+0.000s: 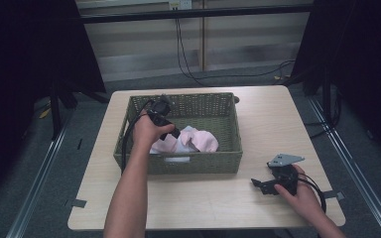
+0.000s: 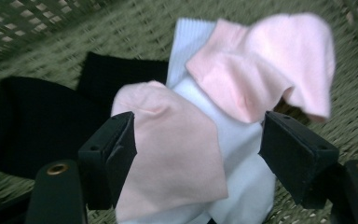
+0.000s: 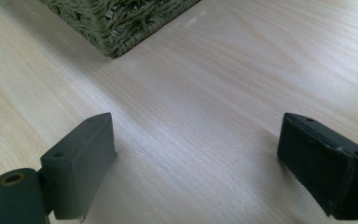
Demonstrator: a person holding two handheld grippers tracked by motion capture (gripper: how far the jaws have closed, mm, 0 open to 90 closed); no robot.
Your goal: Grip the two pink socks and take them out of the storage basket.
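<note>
Fingers (image 2: 109, 161) of the left gripper (image 2: 198, 158) are spread around socks.
Two pink socks (image 2: 177, 158), one white (image 2: 242, 154), one black (image 2: 42, 121) are counted; soft, crumpled.

1. A basket (image 1: 178, 168) sits on the table (image 1: 273, 119), left of centre and toward the far edge.
2. Socks (image 1: 191, 141) lie heaped in the basket's near half, right of its middle.
3. In the left gripper view, one sock (image 2: 172, 158) lies atop another (image 2: 242, 140), a third (image 2: 270, 60) draped behind them, a fourth (image 2: 37, 121) flat to their left.
4. The left gripper (image 1: 171, 130) hangs over the heap, jaws either side of the top sock.
5. The right gripper (image 1: 260, 186) rests near the table's front right corner, well apart from the basket.
</note>
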